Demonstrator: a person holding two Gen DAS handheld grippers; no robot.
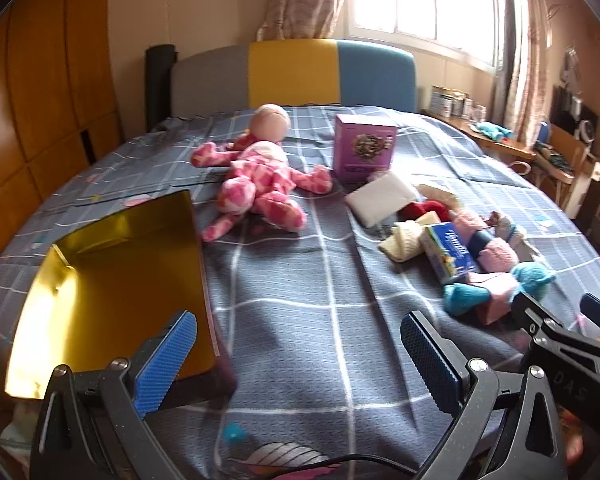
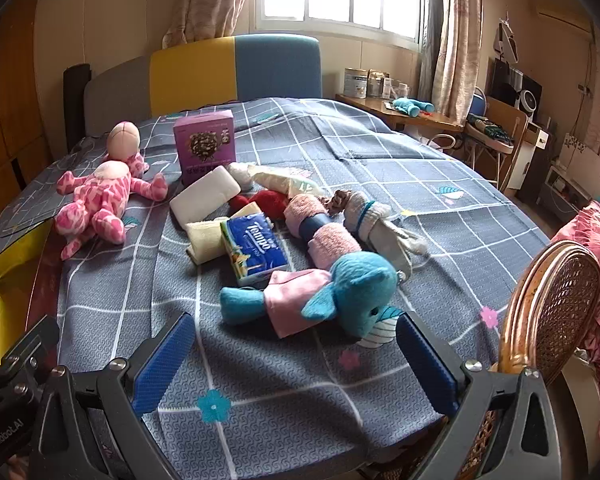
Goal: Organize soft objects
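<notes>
A pink doll [image 1: 260,180] [image 2: 104,196] lies on the bed's far left. A pile of soft things lies on the right: a blue elephant toy [image 2: 340,292] [image 1: 500,288] nearest, rolled pink socks [image 2: 320,228], a grey sock bundle [image 2: 372,216], a cream cloth [image 2: 204,236], a red item [image 2: 268,200], a white pad [image 2: 204,196] and a Tempo tissue pack [image 2: 252,248] [image 1: 452,256]. My left gripper [image 1: 300,352] is open and empty, beside the gold-lined box [image 1: 112,276]. My right gripper [image 2: 296,352] is open and empty, just short of the elephant.
A purple carton [image 1: 364,148] [image 2: 206,146] stands at the back of the bed. A wicker chair [image 2: 552,308] with pink cloth is at the right bed edge. A desk with tins [image 2: 400,108] stands by the window. The headboard [image 1: 292,72] is behind.
</notes>
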